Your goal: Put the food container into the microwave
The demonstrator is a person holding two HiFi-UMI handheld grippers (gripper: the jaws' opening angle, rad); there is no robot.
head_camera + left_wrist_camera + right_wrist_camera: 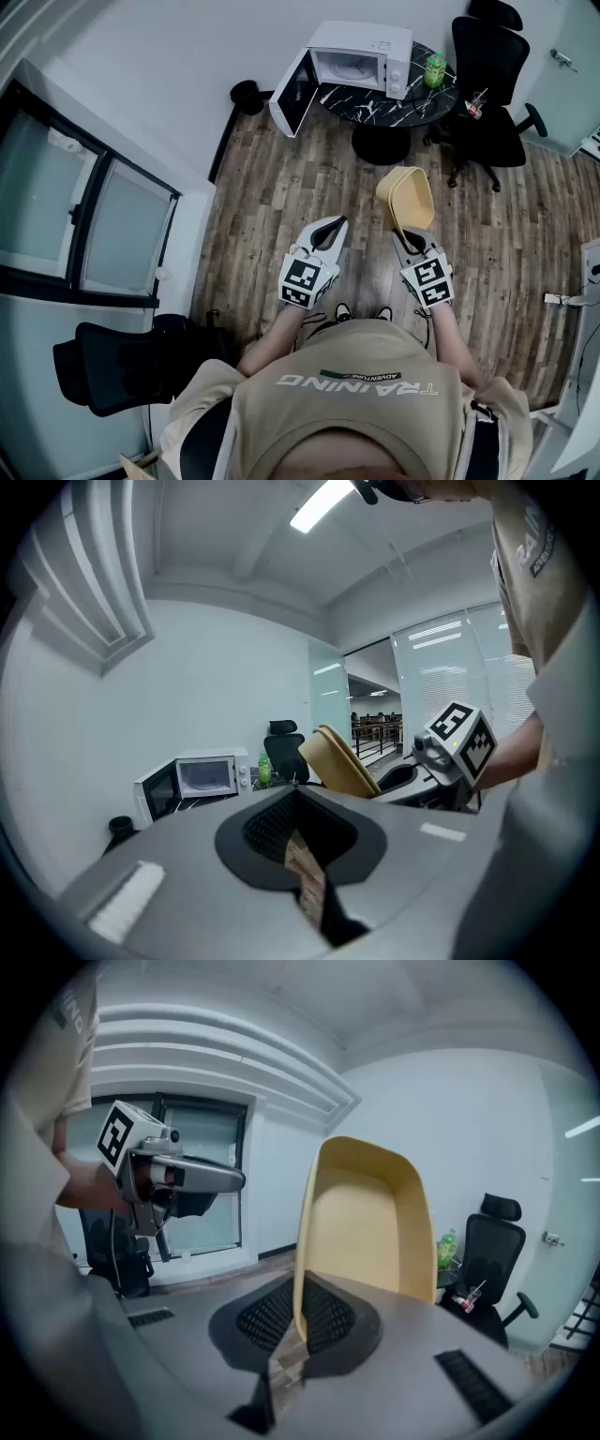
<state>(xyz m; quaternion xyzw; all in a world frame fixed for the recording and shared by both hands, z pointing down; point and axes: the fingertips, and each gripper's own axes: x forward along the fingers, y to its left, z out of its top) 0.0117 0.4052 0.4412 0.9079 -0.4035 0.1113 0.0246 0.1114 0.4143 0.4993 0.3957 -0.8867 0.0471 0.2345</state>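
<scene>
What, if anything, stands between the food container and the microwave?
Nothing visible does. The right tool grips the food container by its rim; only wood floor lies between it and the microwave, whose door stands open.

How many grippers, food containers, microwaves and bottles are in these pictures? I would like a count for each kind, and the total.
Grippers: 2 (left gripper, jaws together on nothing; right gripper, jaws shut on the container's rim)
Yellow food container: 1
Microwave, door open: 1
Green bottle: 1
Total: 5
</scene>
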